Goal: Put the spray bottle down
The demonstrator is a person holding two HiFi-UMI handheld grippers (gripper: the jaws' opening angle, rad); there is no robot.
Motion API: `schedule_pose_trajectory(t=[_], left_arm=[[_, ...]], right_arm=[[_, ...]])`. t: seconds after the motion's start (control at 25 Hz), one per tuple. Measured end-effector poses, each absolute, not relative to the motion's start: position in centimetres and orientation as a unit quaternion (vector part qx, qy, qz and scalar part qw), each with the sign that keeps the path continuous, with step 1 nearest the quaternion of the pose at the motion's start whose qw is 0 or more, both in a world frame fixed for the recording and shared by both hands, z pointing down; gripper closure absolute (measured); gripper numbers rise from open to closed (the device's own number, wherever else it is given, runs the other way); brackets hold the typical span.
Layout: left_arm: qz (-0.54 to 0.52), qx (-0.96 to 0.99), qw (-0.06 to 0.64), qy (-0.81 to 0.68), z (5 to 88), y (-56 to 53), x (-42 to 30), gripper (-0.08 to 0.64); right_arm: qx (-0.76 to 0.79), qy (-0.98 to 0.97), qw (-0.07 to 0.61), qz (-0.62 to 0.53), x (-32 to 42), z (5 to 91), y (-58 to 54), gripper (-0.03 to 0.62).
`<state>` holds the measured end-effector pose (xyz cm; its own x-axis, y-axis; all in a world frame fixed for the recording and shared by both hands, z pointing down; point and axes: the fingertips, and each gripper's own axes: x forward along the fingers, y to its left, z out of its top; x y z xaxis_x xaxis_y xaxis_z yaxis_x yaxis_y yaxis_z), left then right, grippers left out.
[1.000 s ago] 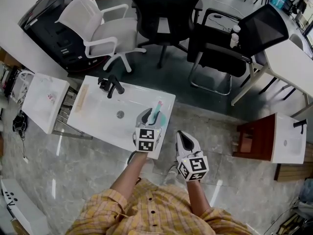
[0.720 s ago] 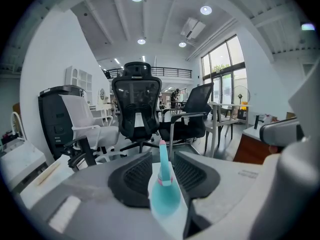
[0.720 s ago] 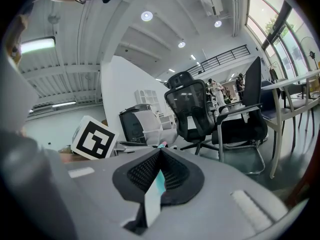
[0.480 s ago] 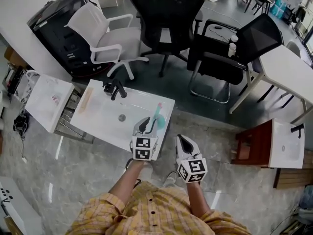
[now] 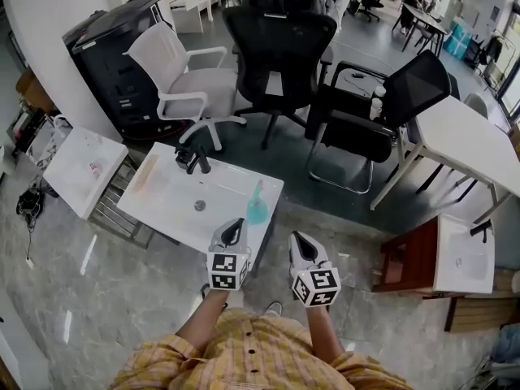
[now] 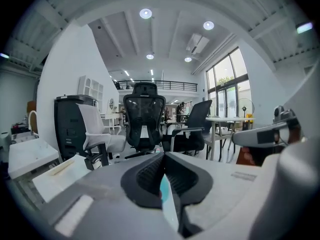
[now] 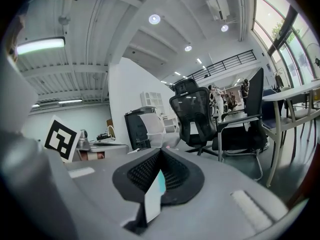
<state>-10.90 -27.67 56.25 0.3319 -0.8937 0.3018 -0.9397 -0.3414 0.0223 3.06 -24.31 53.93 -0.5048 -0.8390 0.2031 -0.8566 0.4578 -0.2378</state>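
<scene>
Head view shows the see-through blue plastic spray bottle (image 5: 257, 206) standing up on the white tabletop (image 5: 166, 205) that has a round drain hole. It is close to the right edge. No jaws touch it.

Your left gripper (image 5: 236, 227) hangs just in front of the bottle, near the tabletop's front edge. In the left gripper view its jaws are pressed together with nothing between them. Your right gripper (image 5: 296, 240) is beside it, farther from the bottle. The right gripper view shows its jaws pressed together and empty too. So the job looks done to me: the bottle is down and nothing holds it.

What could go wrong now? The bottle is tall and thin, so I think it tips easily. It stands near the edge, with the hard floor below. If you swing the left gripper forward or to the side, it could bump the bottle. That could knock it over or push it off the tabletop. Keep both grippers away from it and move slowly.
</scene>
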Motion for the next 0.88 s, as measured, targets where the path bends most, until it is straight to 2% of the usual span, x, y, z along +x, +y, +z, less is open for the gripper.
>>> schedule_pose_trajectory(t=[0.88], left_arm=[[0.04, 0.806, 0.077, -0.585, 53.7, -20.7, -12.1, 0.56]], right_arm=[[0.489, -0.862, 0.021, 0.134, 4.6, 52.2, -20.4, 0.594]])
